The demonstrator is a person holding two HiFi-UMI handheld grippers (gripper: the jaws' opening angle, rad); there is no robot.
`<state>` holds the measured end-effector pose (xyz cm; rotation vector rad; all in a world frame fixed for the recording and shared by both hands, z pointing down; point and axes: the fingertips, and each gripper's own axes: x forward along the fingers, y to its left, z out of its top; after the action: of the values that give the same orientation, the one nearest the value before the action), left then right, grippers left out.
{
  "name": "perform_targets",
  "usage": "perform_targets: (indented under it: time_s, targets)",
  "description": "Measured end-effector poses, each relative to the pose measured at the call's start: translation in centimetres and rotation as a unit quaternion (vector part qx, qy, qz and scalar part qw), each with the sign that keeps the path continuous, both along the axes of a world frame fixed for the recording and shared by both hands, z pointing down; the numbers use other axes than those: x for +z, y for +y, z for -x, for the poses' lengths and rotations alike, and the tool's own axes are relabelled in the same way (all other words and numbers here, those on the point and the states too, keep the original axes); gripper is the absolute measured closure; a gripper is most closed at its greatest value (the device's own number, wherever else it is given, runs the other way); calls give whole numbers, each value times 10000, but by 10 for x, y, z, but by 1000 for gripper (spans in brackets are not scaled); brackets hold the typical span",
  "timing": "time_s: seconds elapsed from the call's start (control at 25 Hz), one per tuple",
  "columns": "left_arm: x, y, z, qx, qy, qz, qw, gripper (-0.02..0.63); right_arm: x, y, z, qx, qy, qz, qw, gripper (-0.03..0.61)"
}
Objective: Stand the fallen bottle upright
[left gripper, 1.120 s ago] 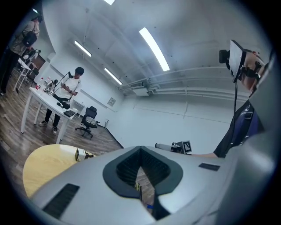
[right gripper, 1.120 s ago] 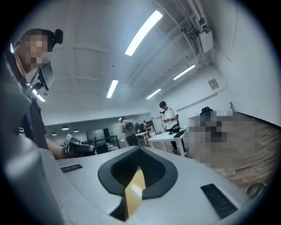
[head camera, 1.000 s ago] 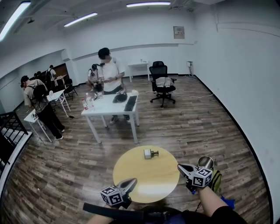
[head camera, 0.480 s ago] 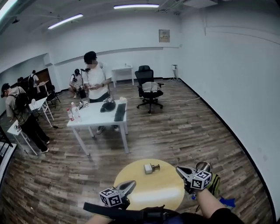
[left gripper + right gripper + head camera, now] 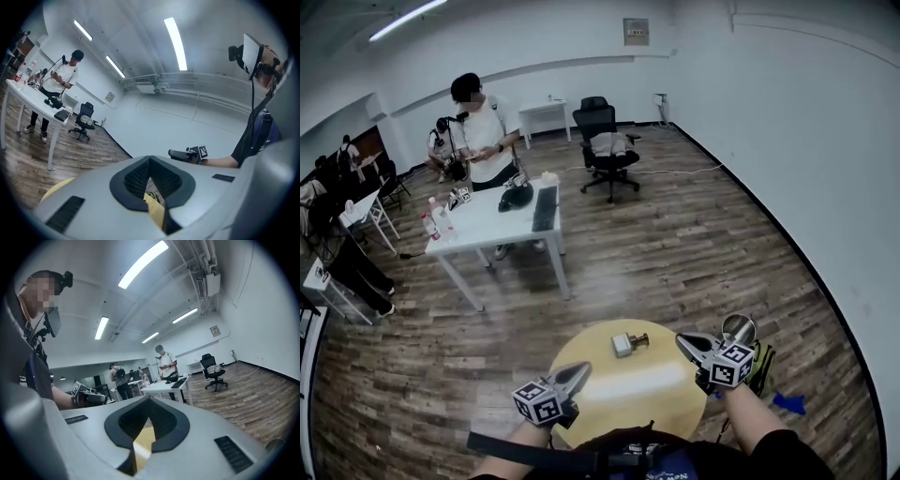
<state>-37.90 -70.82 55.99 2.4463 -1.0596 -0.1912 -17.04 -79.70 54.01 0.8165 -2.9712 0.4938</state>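
The bottle (image 5: 626,343) lies on its side on the round table (image 5: 637,394), untouched; my left gripper (image 5: 577,373) and right gripper (image 5: 684,341) hover either side, short of it, both closed, empty; righting it all remains.

Left tool (image 5: 150,164) jaws pressed together, nothing between them. Yellow round worktop (image 5: 55,190) peeks out low left. Right tool (image 5: 186,153) ahead, held level on a forearm. White worktop (image 5: 28,99), standing person (image 5: 65,77), office chair (image 5: 84,123) beyond.
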Motion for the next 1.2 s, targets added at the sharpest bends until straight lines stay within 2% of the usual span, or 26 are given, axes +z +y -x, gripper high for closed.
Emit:
perform_targets:
  time_s: [0.2, 0.28, 0.44, 0.56, 0.72, 0.88, 0.96, 1.04, 1.2]
  targets:
    - [33, -46, -29, -400, -117, 194, 9989, 592, 38, -46, -14, -401, 21, 162, 9991, 577]
    - [44, -63, -47, -487, -282, 234, 9981, 592, 50, -64, -21, -569, 61, 168, 9982, 577]
    - [65, -81, -75, -402, -1042, 375, 9930, 592, 69, -87, -28, -760, -39, 300, 9966, 577]
    - [83, -95, -79, -198, -1830, 488, 9817, 592, 78, -90, -26, -870, -51, 336, 9956, 577]
    - [106, -121, -84, 305, -3003, 480, 9521, 591, 88, -99, -25, -867, -39, 301, 9958, 577]
    - [141, -148, -97, 998, -3651, 659, 9233, 584, 99, -109, -31, -747, -64, 287, 9968, 577]
    - [164, -160, -102, 1349, -3922, 844, 9060, 479, 108, -114, -33, -678, -63, 333, 9971, 577]
    - [189, -173, -105, 1657, -4263, 1000, 8836, 402, 119, -118, -37, -611, -77, 389, 9973, 577]
    - [239, -199, -106, 2007, -5093, 1086, 8298, 311, 145, -122, -44, -531, -92, 502, 9973, 577]
